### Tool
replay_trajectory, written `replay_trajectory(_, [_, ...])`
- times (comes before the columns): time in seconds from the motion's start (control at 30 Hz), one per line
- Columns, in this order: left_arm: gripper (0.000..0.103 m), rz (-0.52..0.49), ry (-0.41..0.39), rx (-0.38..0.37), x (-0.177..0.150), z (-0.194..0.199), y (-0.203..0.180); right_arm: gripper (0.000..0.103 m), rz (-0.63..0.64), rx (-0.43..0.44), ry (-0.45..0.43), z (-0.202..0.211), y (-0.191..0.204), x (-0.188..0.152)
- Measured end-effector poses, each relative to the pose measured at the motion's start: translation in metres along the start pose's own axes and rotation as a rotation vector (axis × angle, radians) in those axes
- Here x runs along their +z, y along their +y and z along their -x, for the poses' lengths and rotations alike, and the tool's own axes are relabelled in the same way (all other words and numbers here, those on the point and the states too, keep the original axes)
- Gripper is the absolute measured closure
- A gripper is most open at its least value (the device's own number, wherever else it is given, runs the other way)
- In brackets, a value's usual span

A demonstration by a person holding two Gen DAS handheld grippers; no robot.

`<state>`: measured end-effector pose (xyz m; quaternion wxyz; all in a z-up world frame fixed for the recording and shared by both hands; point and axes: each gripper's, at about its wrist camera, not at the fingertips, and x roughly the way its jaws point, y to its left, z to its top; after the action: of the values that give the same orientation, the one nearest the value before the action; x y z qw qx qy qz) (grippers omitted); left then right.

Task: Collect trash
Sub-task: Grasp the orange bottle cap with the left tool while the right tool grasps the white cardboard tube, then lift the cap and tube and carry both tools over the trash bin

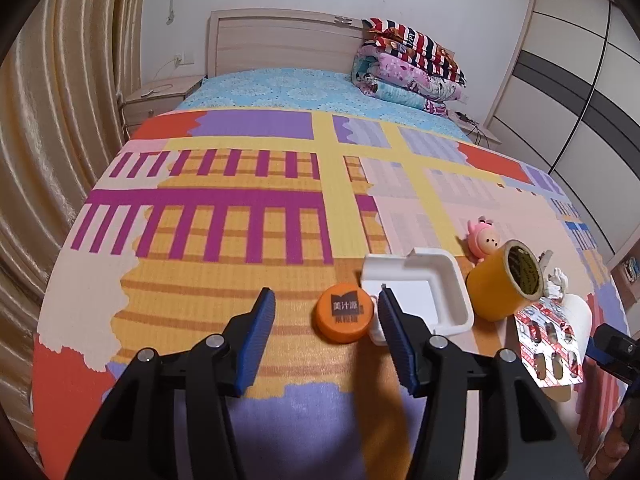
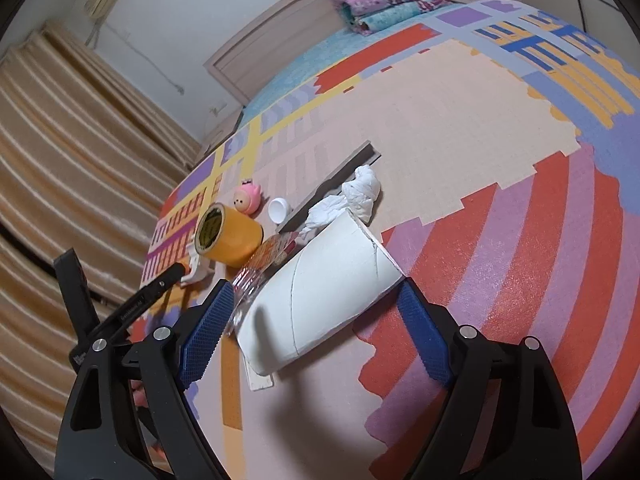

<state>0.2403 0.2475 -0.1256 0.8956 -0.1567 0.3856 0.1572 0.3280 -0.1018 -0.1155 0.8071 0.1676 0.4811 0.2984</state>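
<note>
The left gripper [image 1: 326,310] is held wide open and empty above a round orange bottle cap [image 1: 345,317] beside a white plastic tray [image 1: 416,294]. The right gripper [image 2: 316,320], equally spread, brackets without gripping a white cardboard tube [image 2: 320,292] near crumpled white tissue [image 2: 352,196]. Everything is laid on a multicoloured patterned mat [image 1: 224,216] covering a bed, backed by beige curtains [image 1: 60,120].

A pink toy [image 1: 483,242] sits on the patterned mat [image 1: 224,216]; folded quilts [image 1: 408,68], possibly blankets, lie beyond.
</note>
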Motion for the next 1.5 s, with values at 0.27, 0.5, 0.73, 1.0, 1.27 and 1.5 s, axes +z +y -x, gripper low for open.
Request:
replay_trajectory(0.27, [0.060, -0.068, -0.003, 0.050, -0.001, -0.006, -0.013, 0.021, 0.124, -0.189, -0.081, -0.011, 0.027, -0.012])
replay_trajectory(0.5, [0.074, -0.111, -0.003, 0.045, 0.000, -0.007, -0.019, 0.047, 0.120, -0.133, -0.086, -0.014, 0.021, -0.009])
replay_trajectory(0.73, [0.074, -0.107, -0.018, 0.035, -0.003, -0.001, -0.018, 0.067, 0.071, -0.008, -0.115, 0.002, 0.011, -0.007])
replay_trajectory(1.0, [0.075, -0.136, -0.070, 0.033, -0.012, 0.029, -0.022, 0.075, 0.118, 0.027, -0.156, 0.018, 0.011, -0.008])
replay_trajectory(1.27, [0.075, -0.171, -0.121, 0.019, -0.025, 0.062, -0.035, 0.080, 0.310, -0.061, -0.250, 0.041, 0.025, -0.018])
replay_trajectory(1.5, [0.074, -0.199, -0.160, -0.019, -0.039, 0.089, -0.053, 0.081, 0.461, -0.117, -0.314, 0.061, 0.030, -0.029])
